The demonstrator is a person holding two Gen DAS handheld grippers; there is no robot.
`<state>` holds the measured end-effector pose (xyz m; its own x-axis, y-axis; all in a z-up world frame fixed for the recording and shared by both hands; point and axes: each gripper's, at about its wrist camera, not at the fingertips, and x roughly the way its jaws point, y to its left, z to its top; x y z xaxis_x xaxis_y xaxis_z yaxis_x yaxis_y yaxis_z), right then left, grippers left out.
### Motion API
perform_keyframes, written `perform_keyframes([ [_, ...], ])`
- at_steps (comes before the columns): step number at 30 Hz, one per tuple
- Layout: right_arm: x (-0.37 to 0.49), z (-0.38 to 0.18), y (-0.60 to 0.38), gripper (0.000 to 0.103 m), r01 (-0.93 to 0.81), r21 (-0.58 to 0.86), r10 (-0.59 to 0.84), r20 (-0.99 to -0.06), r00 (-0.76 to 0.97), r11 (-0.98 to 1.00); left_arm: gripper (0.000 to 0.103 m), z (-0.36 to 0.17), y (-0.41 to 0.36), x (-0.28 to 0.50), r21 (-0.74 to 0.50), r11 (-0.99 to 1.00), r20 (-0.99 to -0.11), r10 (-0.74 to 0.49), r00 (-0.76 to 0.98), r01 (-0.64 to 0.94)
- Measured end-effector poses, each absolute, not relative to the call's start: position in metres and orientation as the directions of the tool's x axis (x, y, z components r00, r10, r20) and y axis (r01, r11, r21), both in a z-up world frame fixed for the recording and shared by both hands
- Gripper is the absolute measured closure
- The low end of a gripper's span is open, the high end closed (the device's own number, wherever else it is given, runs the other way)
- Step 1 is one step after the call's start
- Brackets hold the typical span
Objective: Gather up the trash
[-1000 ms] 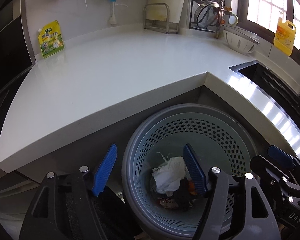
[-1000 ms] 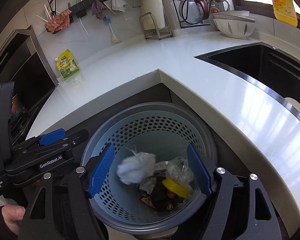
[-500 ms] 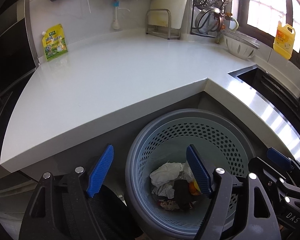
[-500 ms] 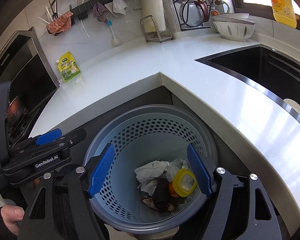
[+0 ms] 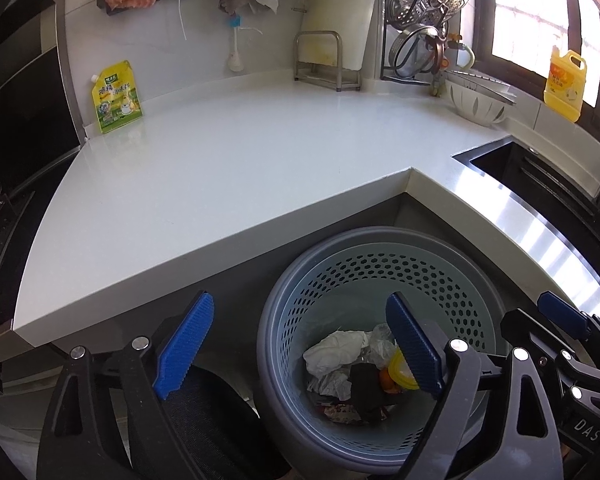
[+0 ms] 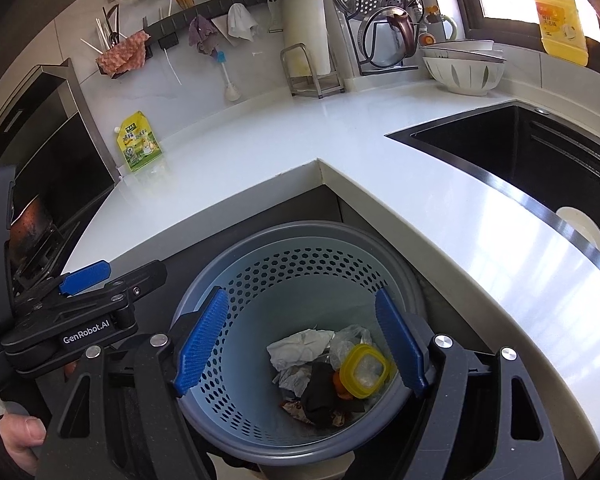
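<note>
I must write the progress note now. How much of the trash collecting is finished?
Done: crumpled paper, a yellow lid and other scraps lie in the bin. In hand: nothing; the right claw is open above the bin, the left claw is opening, empty. Left: the counter shows no loose trash; only a yellow pouch stands by the wall.

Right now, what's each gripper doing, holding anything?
Left gripper: jaws opening, nothing between them, over the bin.
Right gripper: open, empty, over the same bin.
</note>
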<state>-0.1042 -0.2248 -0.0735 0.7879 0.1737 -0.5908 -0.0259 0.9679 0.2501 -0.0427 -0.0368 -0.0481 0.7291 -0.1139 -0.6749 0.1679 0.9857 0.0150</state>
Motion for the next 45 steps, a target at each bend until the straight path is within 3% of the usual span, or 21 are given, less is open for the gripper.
perform_keyframes([
  [7, -0.108, -0.070, -0.223, 0.028, -0.025, 0.232, 0.159, -0.581, 0.798, 0.972, 0.010, -0.045, -0.034, -0.045, 0.009, 0.987, -0.673, -0.114, 0.731, 0.163],
  [45, -0.124, -0.059, -0.222, 0.025, 0.001, 0.191, 0.107, -0.554, 0.826, 0.982, 0.007, -0.033, -0.035, -0.058, 0.042, 0.990, -0.659, -0.073, 0.749, 0.133],
])
